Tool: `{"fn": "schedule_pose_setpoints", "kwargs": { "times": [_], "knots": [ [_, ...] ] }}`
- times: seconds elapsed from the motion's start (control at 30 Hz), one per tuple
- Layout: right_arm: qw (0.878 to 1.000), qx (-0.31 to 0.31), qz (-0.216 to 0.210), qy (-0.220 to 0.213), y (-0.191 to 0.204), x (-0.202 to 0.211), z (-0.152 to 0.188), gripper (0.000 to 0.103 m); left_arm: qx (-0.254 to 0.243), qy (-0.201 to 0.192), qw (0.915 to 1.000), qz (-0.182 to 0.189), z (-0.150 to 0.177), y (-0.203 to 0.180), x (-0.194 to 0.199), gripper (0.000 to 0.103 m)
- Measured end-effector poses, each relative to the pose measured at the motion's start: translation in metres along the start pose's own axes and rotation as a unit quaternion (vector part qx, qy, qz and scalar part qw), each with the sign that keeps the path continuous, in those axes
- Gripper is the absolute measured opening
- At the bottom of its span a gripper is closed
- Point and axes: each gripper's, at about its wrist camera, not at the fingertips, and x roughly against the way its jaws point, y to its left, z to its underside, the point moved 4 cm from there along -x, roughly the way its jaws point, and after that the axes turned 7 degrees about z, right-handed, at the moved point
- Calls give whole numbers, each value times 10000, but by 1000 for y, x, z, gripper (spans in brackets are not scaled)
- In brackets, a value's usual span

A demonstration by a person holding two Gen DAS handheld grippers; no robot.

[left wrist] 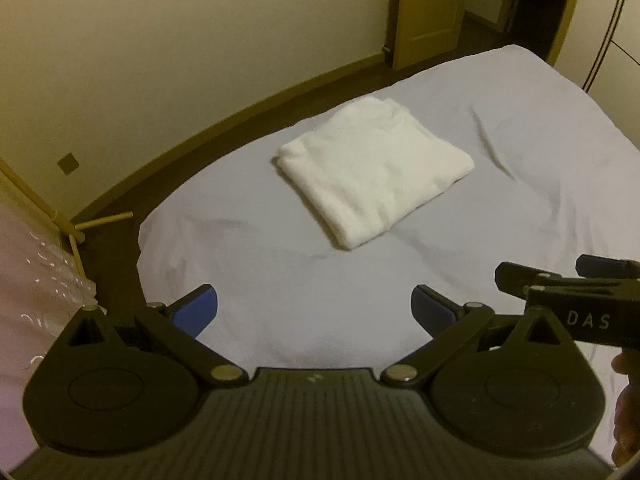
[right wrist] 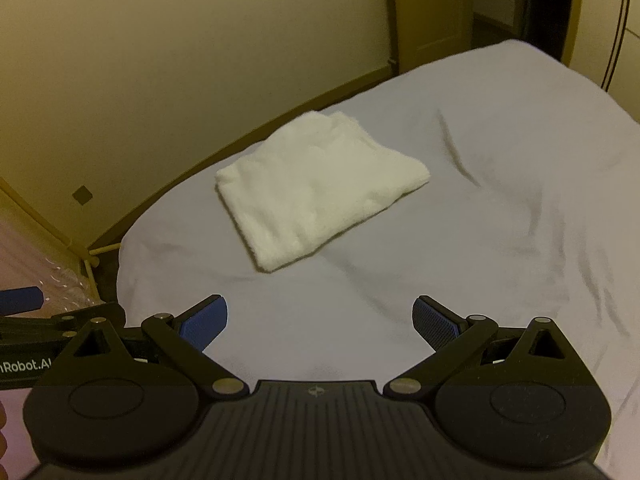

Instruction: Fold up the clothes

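Observation:
A white towel [left wrist: 372, 168] lies folded into a thick rectangle on the pale sheet of the bed [left wrist: 520, 208]; in the right wrist view the same towel [right wrist: 320, 188] sits left of centre. My left gripper [left wrist: 314, 312] hangs open above the sheet, well short of the towel, nothing between its blue pads. My right gripper [right wrist: 320, 320] is likewise open and empty, above the bed's near part. The right gripper's body [left wrist: 576, 300] shows at the right edge of the left wrist view, and the left gripper's body [right wrist: 48, 320] at the left edge of the right wrist view.
The bed's left edge [left wrist: 152, 232] drops to a dark floor strip along a cream wall [left wrist: 160, 60]. A wooden rack with clear plastic wrap [left wrist: 44, 280] stands at the left. An open doorway [left wrist: 432, 8] lies beyond the bed's far end. The sheet is creased right of the towel [left wrist: 492, 144].

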Motion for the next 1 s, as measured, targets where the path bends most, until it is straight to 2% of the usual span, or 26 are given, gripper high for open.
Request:
{"fn": "schedule_pose_setpoints", "kwargs": {
  "times": [0.27,0.53,1.0],
  "knots": [
    [9997,-103,32,199,-3,-29,-15,102,63,142,9998,115,-20,3,-28,102],
    [9992,-139,50,367,-4,-54,-27,102,70,399,9991,101,-28,9,-58,102],
    [9980,-183,130,583,2,-88,-42,102,54,575,9983,66,-47,22,-95,102]
  ]
}}
